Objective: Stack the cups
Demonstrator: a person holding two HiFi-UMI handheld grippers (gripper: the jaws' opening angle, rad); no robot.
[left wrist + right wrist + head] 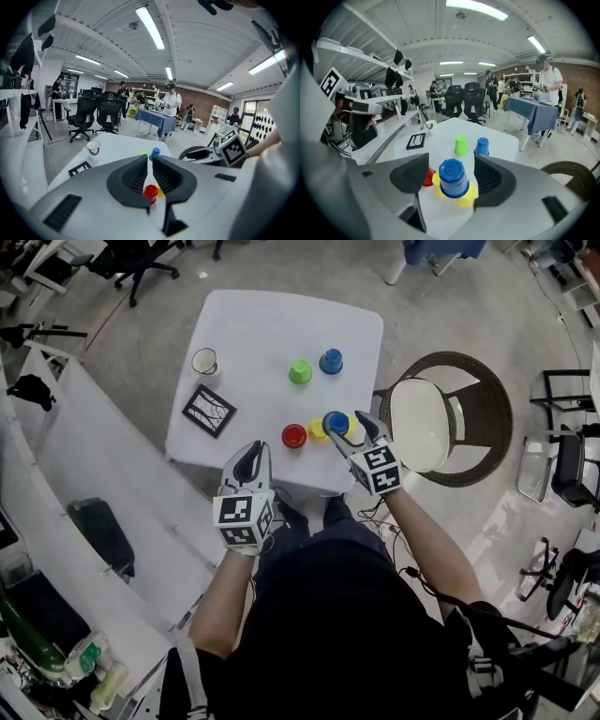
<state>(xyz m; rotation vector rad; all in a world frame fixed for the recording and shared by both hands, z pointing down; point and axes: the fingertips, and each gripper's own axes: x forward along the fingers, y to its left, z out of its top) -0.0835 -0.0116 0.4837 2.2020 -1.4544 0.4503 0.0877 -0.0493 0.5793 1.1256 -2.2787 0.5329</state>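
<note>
A blue cup stands upside down on top of yellow cups near the table's front edge. My right gripper is open around the blue cup, and its pads do not touch it. Just left of the stack is a red cup. Farther back stand a green cup and a second blue cup, both upside down. My left gripper hovers at the front edge, left of the red cup, shut with nothing in it.
A glass cup and a black-framed picture lie on the left side of the white table. A wicker chair with a white cushion stands close to the table's right side. Office chairs and people are in the background.
</note>
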